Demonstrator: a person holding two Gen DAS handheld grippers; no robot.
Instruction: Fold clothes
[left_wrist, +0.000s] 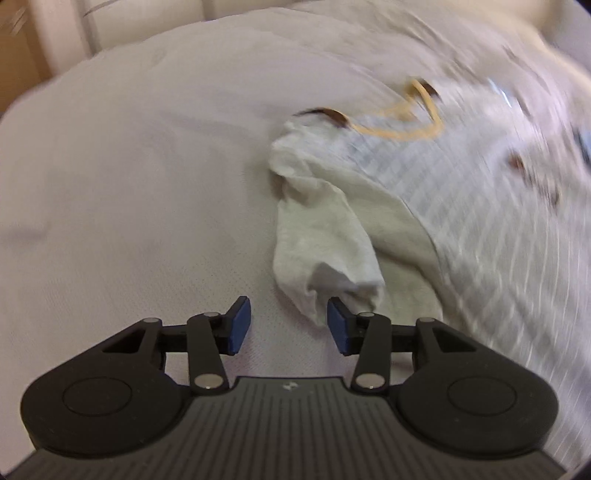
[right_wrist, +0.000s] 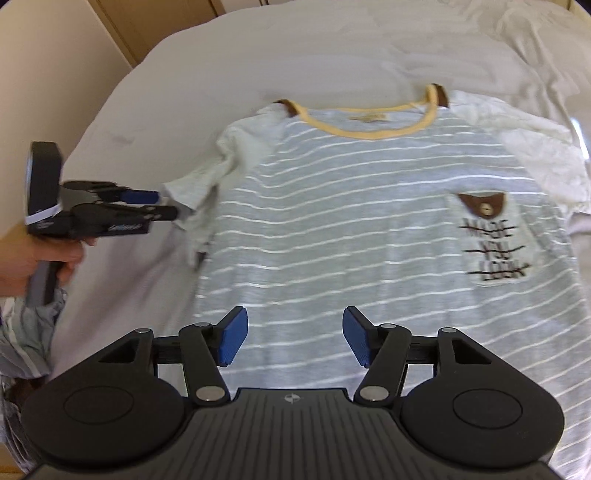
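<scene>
While our left claw (left_wrist: 289, 325) stands wide open, its right pad (left_wrist: 338, 325) sits at the cuff of the bunched sleeve (left_wrist: 325, 243), gripping nothing; the shirt (left_wrist: 480, 221) lies blurred off to the right on the bed (left_wrist: 129, 166).

From the right wrist we see the shirt (right_wrist: 351, 229) spread face up and flat, collar (right_wrist: 365, 125) away from us, pocket (right_wrist: 487, 236) showing. No fold shows in the body; only that near sleeve (right_wrist: 199, 206) is crumpled, with the left claw (right_wrist: 162, 205) at its tip. Our right claw (right_wrist: 293, 338) hovers open over the hem, holding nothing.
</scene>
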